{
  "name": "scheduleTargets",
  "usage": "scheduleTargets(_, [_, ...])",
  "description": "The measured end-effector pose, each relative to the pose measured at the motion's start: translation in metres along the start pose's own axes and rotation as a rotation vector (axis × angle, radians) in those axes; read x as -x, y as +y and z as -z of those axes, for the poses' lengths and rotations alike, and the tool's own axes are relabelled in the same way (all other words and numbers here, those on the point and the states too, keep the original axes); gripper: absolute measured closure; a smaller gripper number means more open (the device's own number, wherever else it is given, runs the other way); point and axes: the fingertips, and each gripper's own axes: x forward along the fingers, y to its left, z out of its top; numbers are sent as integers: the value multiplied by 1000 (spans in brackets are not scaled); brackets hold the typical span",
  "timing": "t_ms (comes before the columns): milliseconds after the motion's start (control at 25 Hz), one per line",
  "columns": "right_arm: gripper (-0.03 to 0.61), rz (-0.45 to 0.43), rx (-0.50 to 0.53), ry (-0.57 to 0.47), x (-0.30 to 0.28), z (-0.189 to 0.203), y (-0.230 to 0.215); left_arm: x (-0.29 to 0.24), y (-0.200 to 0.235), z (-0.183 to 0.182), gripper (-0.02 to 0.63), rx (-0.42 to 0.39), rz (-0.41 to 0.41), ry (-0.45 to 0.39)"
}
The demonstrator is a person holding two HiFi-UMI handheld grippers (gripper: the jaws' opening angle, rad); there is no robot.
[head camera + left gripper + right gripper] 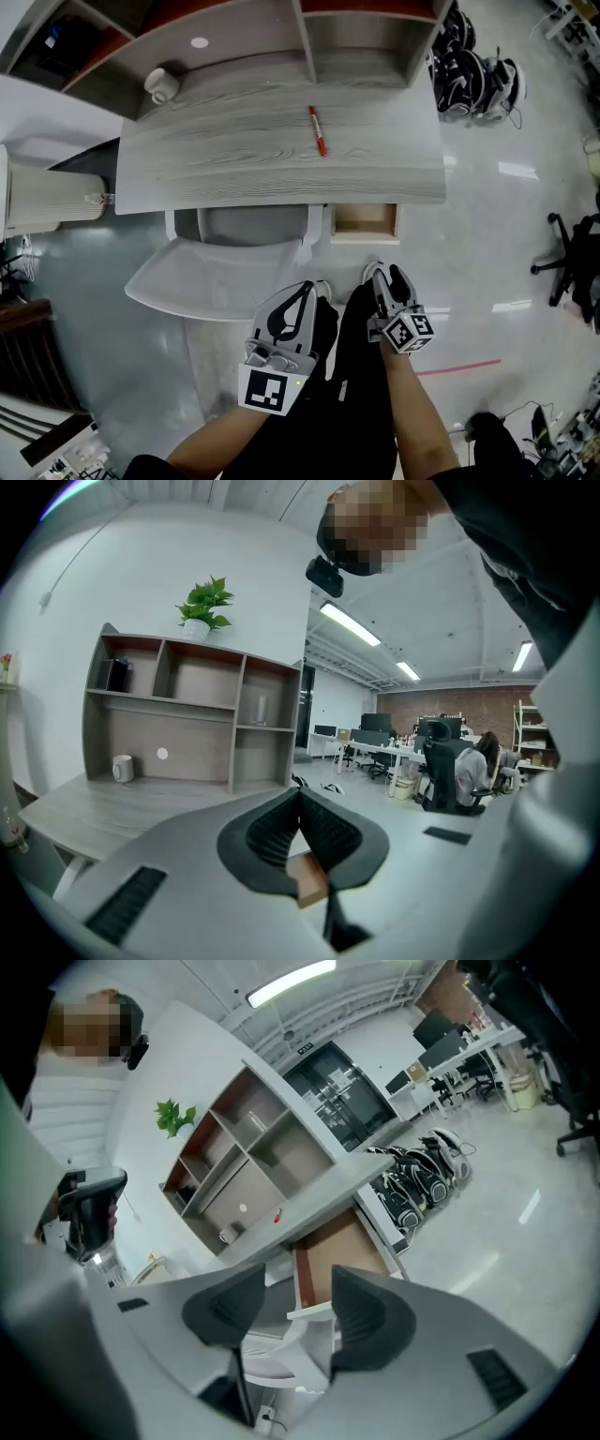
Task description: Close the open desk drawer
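The open drawer (364,223) juts out from under the right end of the wood-grain desk (281,150); its brown inside is empty. In the right gripper view the drawer (342,1246) lies beyond the jaws, its white front edge showing through the gap. My right gripper (386,277) hangs just in front of the drawer, open, nothing between its pads (370,1321). My left gripper (306,298) sits lower left, over the chair's front edge, fingertips together, shut (300,803). A brown patch shows through the gap behind its pads.
A grey office chair (234,267) is tucked under the desk left of the drawer. A red pen (318,130) and a white mug (161,84) lie on the desktop below a shelf unit (187,710). Helmets (473,75) and a black chair base (567,253) stand on the floor to the right.
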Motion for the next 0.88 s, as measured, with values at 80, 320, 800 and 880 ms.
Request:
scheduleTargets(80, [315, -29, -48, 12, -8, 10, -4, -5, 1, 5, 611, 11, 3, 7])
scheduleTargets(320, [249, 0, -201, 22, -22, 44, -35, -11, 3, 22, 611, 23, 15, 55])
scheduleTargets(800, [143, -144, -264, 20, -97, 80, -64, -32, 8, 63, 611, 71, 28, 69])
scheduleTargets(880, [141, -190, -248, 44, -105, 83, -70, -36, 4, 67, 611, 56, 41, 77])
